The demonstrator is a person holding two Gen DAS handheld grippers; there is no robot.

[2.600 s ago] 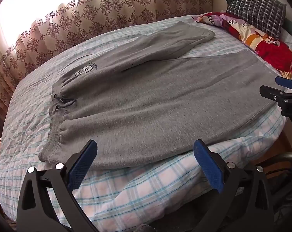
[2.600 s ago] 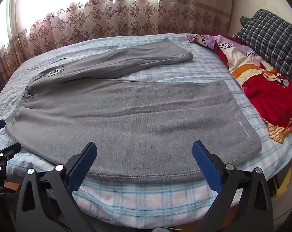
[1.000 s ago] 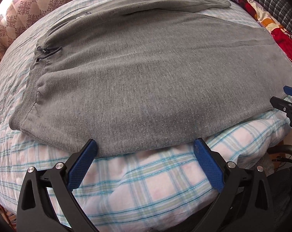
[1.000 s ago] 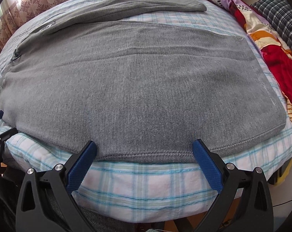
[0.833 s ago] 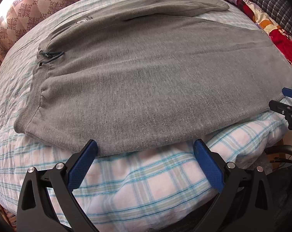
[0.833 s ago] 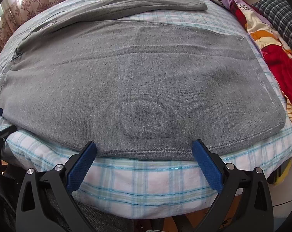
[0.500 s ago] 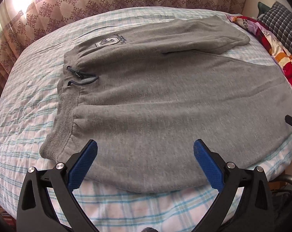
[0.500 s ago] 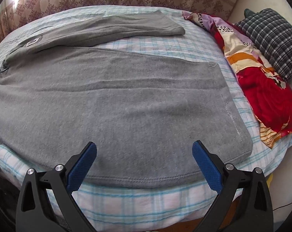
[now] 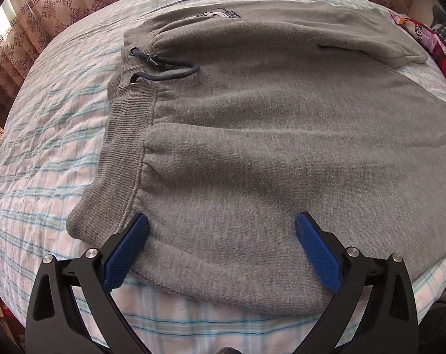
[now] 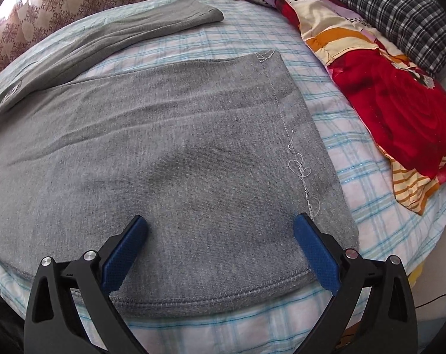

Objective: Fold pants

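Note:
Grey sweatpants [image 9: 252,147] lie spread flat on the bed, legs apart in a V. The ribbed waistband [image 9: 125,135] with a dark drawstring [image 9: 163,69] is at the left. My left gripper [image 9: 221,227] is open, low over the near side of the pants just right of the waistband. My right gripper [image 10: 220,227] is open over the near leg [image 10: 178,153], close to its stitched hem [image 10: 299,153] and near edge. The far leg [image 10: 119,34] stretches toward the back of the bed. Neither gripper holds cloth.
The bed has a pale checked sheet [image 10: 355,153]. A red and orange patterned blanket [image 10: 394,97] and a dark plaid pillow [image 10: 400,8] lie at the right. Patterned curtains [image 9: 45,29] hang behind the bed. The bed's front edge [image 10: 252,333] runs just below the grippers.
Both grippers have moved forward and down over the pants. The left one has shifted toward the waistband, the right one toward the near leg's hem. Both stay open.

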